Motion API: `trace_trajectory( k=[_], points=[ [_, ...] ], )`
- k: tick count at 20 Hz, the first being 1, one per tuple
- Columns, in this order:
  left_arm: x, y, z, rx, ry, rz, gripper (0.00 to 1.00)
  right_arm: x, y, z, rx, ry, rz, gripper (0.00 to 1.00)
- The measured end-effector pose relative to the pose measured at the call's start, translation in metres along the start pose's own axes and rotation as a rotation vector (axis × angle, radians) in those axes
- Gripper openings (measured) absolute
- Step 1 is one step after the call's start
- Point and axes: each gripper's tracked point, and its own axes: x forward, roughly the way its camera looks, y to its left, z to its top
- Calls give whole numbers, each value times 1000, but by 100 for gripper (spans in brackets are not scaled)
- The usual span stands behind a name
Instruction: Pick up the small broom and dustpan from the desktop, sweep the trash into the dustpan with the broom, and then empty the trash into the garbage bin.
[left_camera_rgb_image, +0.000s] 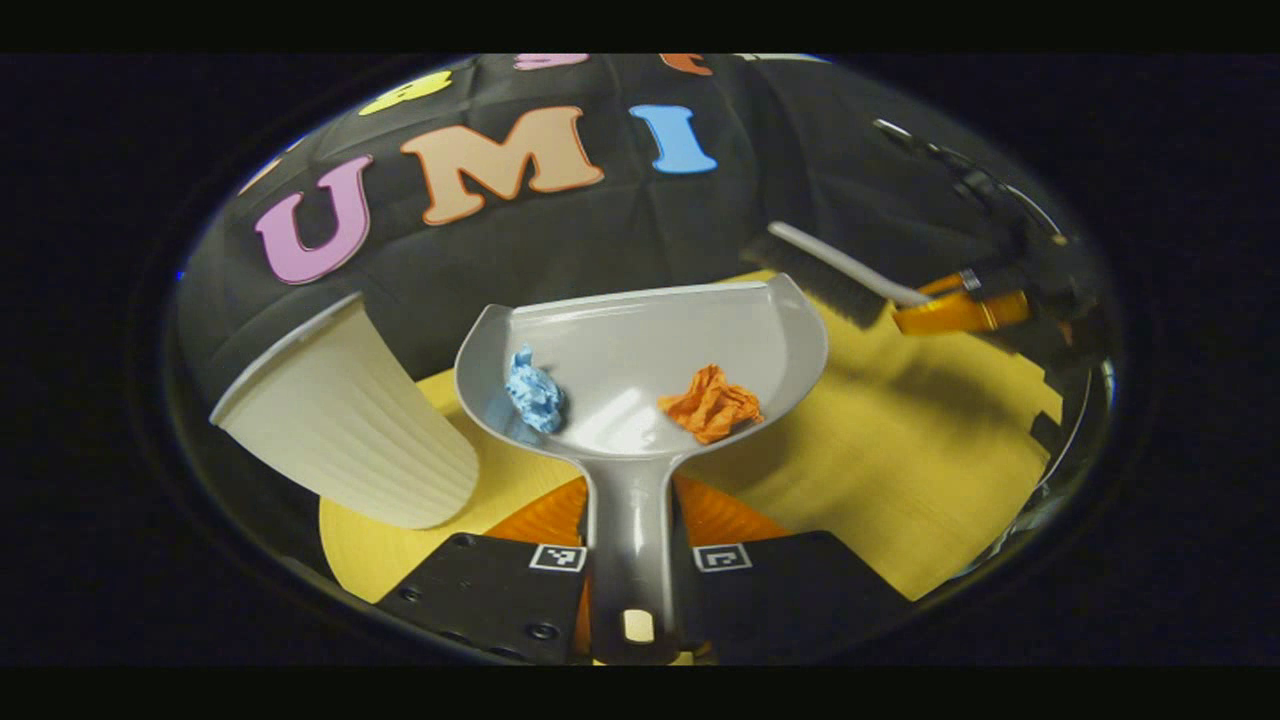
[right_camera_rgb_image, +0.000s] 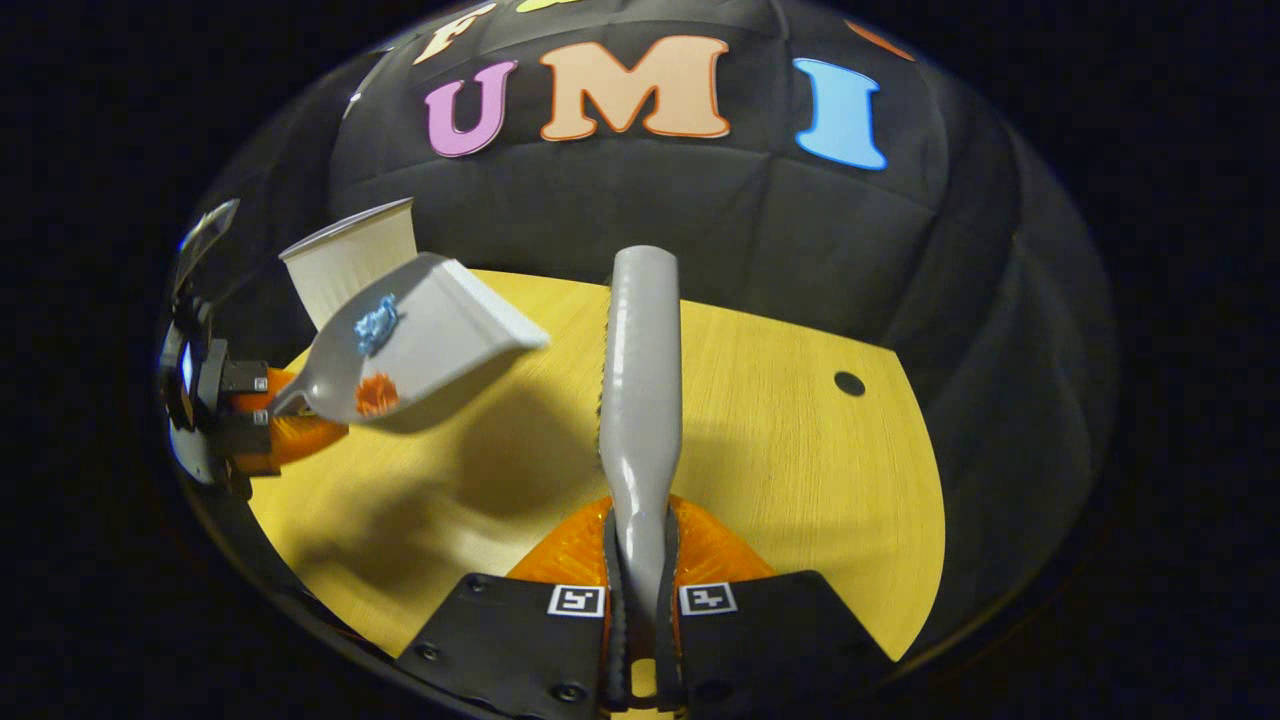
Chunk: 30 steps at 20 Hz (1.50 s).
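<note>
The left gripper clamps the dustpan handle. The garbage bin stands just left of it. The right gripper grips the broom.

Nothing legible is reaching either camera as you work: no wording, number or brand name is showing on the dustpan or the broom you are carrying. The only signs are riding on your own tools. In the left gripper view, a pair of small square coded markers is sitting on the left gripper, one on each side of its fingers. In the right gripper view, a second pair of markers is sitting the same way on the right gripper. Their block patterns are spelling out no letters or digits.
</note>
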Motion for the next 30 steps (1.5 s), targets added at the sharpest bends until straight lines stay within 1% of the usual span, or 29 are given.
trace_trajectory(
  k=[1,2,3,4,5,8,9,13,14,16,19,21,22,24,26,30],
  points=[
    [-8,0,15,-8,-25,20,24,-1,-5,-15,9,12,2,13],
    [-15,0,25,-8,-42,40,24,3,-1,-22,12,27,9,13],
    [-20,3,32,-9,-62,69,24,10,6,-29,13,42,19,13],
    [-23,8,37,-3,-78,99,24,5,12,-43,10,56,31,13],
    [-30,15,42,5,-99,140,24,-7,29,-63,9,76,51,12],
    [-52,22,41,35,-123,251,24,-10,51,-80,-5,100,87,13],
    [-52,26,39,49,-122,296,24,-10,57,-80,-14,101,97,13],
    [-67,42,35,120,-75,462,24,-9,72,-83,-43,98,123,13],
    [-64,36,35,148,-50,495,24,-8,75,-83,-51,99,130,13],
    [-66,37,38,202,-2,547,24,-7,80,-84,-70,106,137,13],
    [-71,37,42,295,83,595,24,-5,88,-83,-92,109,151,13],
    [-74,45,34,386,162,622,24,-2,91,-84,-106,113,159,13],
    [-74,56,27,459,211,637,24,-2,91,-85,-114,115,161,11],
    [-76,81,24,632,301,664,23,0,92,-87,-132,121,162,13],
    [-82,93,27,786,361,665,24,1,93,-89,-141,127,163,13],
    [-75,107,39,1081,477,644,24,4,95,-92,-144,133,168,13]
  ],
)
